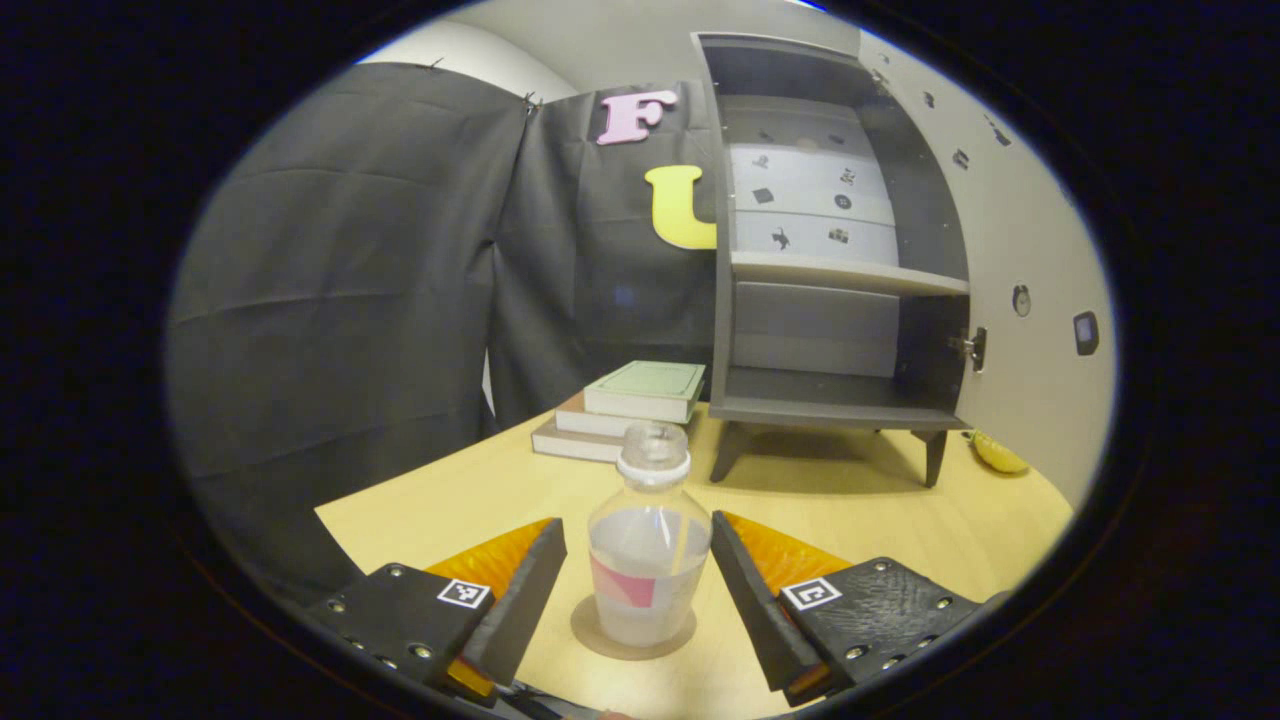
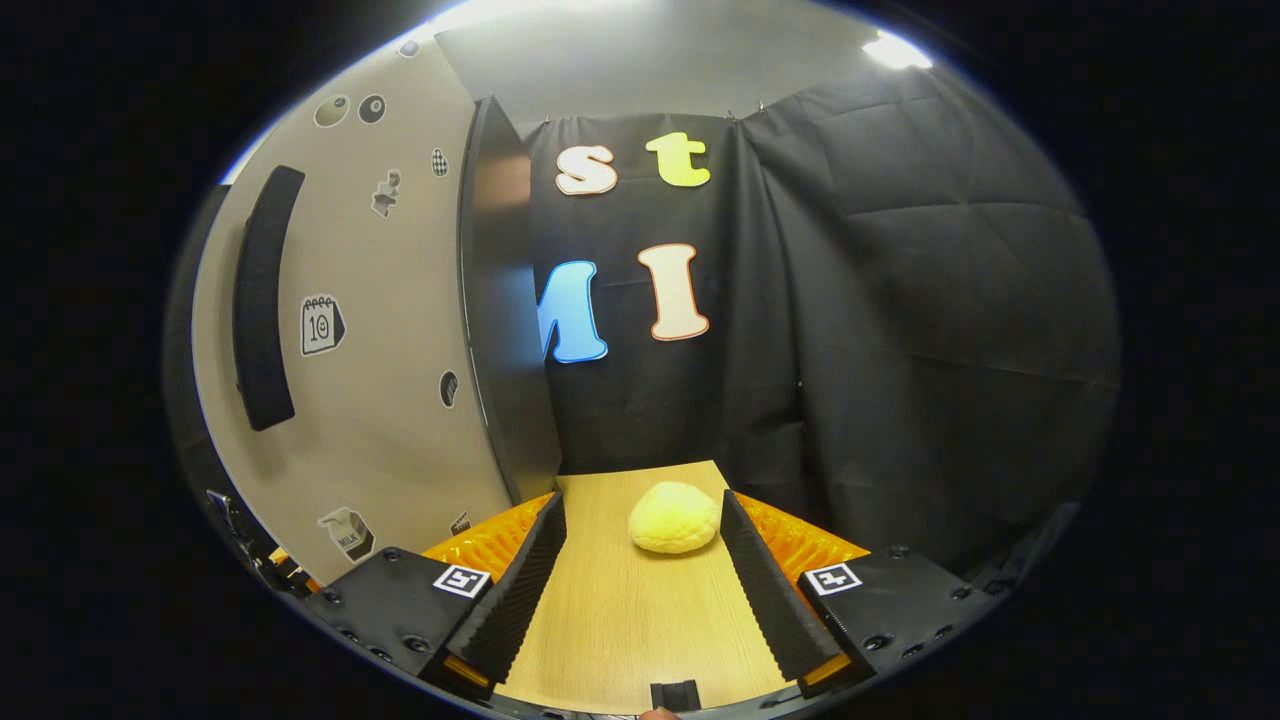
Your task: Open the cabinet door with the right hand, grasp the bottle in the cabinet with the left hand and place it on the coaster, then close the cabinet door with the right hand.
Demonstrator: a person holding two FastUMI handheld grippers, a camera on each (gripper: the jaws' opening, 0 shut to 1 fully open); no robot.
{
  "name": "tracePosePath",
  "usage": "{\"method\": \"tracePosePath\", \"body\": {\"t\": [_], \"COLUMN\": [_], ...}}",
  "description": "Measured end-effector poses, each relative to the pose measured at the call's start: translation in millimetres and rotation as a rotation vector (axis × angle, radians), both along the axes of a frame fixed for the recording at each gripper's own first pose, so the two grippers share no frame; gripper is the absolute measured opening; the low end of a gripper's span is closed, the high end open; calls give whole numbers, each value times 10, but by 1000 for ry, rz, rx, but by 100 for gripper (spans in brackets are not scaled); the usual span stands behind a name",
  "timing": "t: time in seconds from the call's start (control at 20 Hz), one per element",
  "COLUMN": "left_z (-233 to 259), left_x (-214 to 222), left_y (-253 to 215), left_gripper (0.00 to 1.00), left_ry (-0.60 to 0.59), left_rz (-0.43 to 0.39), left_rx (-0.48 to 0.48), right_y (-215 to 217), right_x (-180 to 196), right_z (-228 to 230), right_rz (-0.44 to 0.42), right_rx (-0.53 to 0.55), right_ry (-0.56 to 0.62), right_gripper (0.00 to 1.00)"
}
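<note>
A clear bottle (image 1: 645, 545) with a white cap and a pink label stands upright on a round brown coaster (image 1: 600, 640) on the wooden table. My left gripper (image 1: 638, 530) is open, its fingers on either side of the bottle with small gaps. Behind stands the grey cabinet (image 1: 830, 270), its shelves bare and its pale door (image 1: 1030, 260) swung open to the right. In the right gripper view the same door (image 2: 390, 330) with its dark handle (image 2: 262, 300) rises close on the left. My right gripper (image 2: 640, 575) is open over the table, holding nothing.
A stack of books (image 1: 630, 405) lies left of the cabinet's feet. A yellow bun-like object (image 2: 673, 517) rests on the table (image 2: 620, 620) just past my right fingertips, and also shows under the open door (image 1: 1000, 455). Black cloth walls close in the booth.
</note>
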State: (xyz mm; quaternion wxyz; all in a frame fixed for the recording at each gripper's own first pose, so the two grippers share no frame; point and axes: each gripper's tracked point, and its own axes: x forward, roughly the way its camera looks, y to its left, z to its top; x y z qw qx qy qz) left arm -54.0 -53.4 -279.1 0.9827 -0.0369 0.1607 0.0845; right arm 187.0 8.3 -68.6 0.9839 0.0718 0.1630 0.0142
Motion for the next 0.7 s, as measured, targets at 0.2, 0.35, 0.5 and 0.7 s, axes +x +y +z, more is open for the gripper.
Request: {"method": "tracePosePath", "body": {"t": [0.2,0.35,0.5,0.7], "left_z": [456,925,1297,1701], "left_x": [-14,-44,-34,21], "left_y": [39,157,250,313], "left_gripper": [87,87,87,87], "left_ry": [-33,-74,-95,-121], "left_rz": [5,28,35,19], "left_rx": [24,68,94,121], "right_y": [59,131,217,422], "right_x": [46,102,157,218], "right_z": [62,238,463,714], "right_rz": [22,57,84,126], "right_rx": [21,21,17,22], "right_ry": [-5,-28,-57,-82], "right_gripper": [98,98,98,93]}}
